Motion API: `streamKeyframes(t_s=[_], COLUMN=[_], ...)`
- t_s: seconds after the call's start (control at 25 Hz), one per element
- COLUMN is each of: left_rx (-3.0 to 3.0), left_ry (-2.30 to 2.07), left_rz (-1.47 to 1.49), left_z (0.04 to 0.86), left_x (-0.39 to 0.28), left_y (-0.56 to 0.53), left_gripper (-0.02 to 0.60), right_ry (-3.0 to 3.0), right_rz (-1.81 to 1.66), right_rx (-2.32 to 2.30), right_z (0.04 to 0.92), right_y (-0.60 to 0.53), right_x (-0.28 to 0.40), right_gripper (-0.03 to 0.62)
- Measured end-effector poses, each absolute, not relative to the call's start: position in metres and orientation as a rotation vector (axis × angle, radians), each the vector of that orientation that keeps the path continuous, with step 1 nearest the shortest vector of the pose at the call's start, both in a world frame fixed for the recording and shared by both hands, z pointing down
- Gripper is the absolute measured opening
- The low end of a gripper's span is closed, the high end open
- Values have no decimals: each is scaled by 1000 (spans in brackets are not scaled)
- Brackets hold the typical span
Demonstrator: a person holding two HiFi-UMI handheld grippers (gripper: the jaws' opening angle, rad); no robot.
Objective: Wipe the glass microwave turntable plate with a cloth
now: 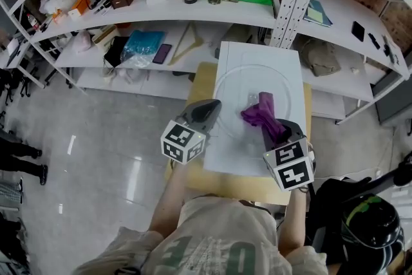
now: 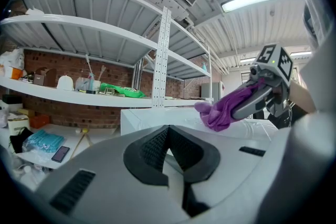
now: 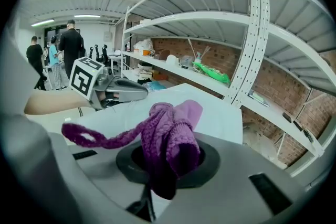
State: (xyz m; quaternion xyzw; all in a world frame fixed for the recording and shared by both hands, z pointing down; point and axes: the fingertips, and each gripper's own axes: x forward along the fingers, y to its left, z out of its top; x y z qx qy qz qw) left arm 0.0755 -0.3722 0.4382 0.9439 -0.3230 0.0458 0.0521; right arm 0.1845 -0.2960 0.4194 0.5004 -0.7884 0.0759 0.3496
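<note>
Your right gripper (image 3: 166, 166) has its jaws clamped on the purple cloth (image 3: 170, 136). The cloth bunches up out of the jaws in a thick fold, and one thin loop trails off to the side. From your head view, this gripper reaches in over the near right part of the white board (image 1: 257, 51), and the cloth hangs off its tip toward the board's middle.

The glass turntable plate (image 1: 237, 88) lies flat on that board and takes up most of its width. The cloth sits over the plate's right-of-centre area. None of the views shows whether the cloth is pressed on the glass or is just above it.

Your left gripper (image 2: 168, 156) has its jaws together with nothing between them. It sits at the board's left edge, with its tip pointing in toward the plate's left rim, and it is well apart from the cloth. From its own view, the right gripper and the cloth show up across the board.

The board rests on a yellowish table (image 1: 201, 77) that sticks out past the board's left and near edges. Beyond the board's far edge stand white shelves (image 1: 161, 42) cluttered with small items.
</note>
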Motion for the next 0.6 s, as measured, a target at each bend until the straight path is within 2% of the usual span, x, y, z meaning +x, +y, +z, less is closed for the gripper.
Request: streamKeyframes(t_s=[0.6], left_rx=[2858], left_ry=[-1000], left_rz=[139], left_z=[438], left_x=[74], left_y=[-373], left_gripper=[-3], right_ry=[-2127], right_rz=[266], right_rx=[1309], right_z=[414], right_y=[-246], right_x=[181], right_gripper=[51])
